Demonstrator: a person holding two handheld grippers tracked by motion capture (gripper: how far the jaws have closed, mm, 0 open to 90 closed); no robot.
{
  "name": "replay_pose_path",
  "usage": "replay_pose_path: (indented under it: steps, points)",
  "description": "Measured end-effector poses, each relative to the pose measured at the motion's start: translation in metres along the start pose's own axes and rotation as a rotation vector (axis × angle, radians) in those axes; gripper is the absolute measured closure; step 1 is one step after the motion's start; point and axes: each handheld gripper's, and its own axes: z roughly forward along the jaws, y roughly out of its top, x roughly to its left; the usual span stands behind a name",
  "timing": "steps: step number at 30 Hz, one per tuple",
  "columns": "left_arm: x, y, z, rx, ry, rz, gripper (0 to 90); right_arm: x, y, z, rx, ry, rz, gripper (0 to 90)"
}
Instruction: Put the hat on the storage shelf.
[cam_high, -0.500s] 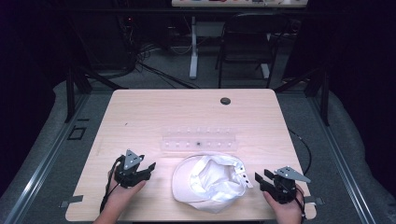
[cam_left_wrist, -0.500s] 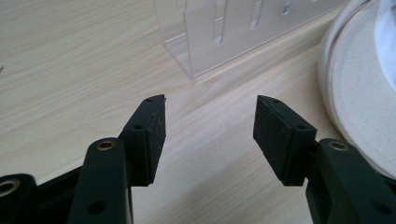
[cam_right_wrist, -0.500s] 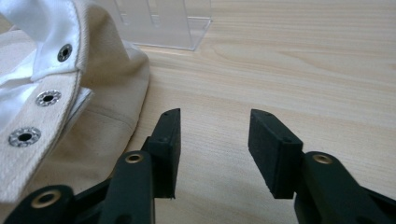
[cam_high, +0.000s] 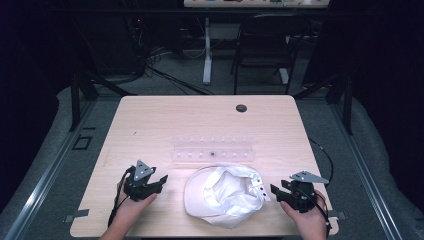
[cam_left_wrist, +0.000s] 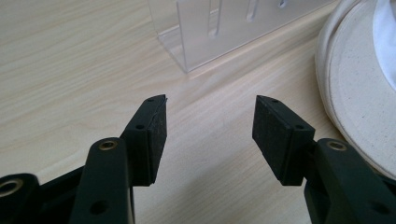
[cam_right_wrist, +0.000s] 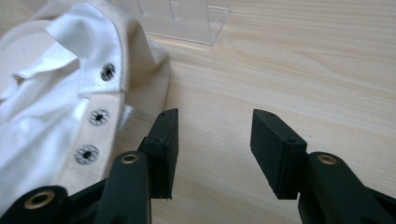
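The left gripper (cam_left_wrist: 210, 130) is held low over the table (cam_left_wrist: 70, 60), its jaws spread with only bare wood between them. A clear rack (cam_left_wrist: 224, 32) is seen ahead, and a cap (cam_left_wrist: 355, 93) lies at the right edge.

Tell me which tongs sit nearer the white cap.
Right. The right tongs sit almost against the snap strap of the white cap; the left tongs sit a small gap off its opposite edge. Both stand open, empty.

One white cap (cam_high: 222, 196), one clear plastic rack (cam_high: 213, 149), two hand-held grippers (one per hand).
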Motion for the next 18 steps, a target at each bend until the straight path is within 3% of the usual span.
replay_pose_path:
  steps: [4,12,18]
  points:
    - [0.001,0.000,0.000,0.002,0.008,-0.001,43.3,0.000,0.010,-0.003,0.026,0.034,0.036,50.4]
    - [0.001,0.000,0.000,0.002,0.011,0.001,42.7,0.009,0.032,-0.011,0.052,0.042,-0.026,49.4]
    - [0.000,0.000,-0.001,0.000,0.009,0.000,42.7,0.015,0.043,-0.012,0.064,0.077,-0.023,49.4]
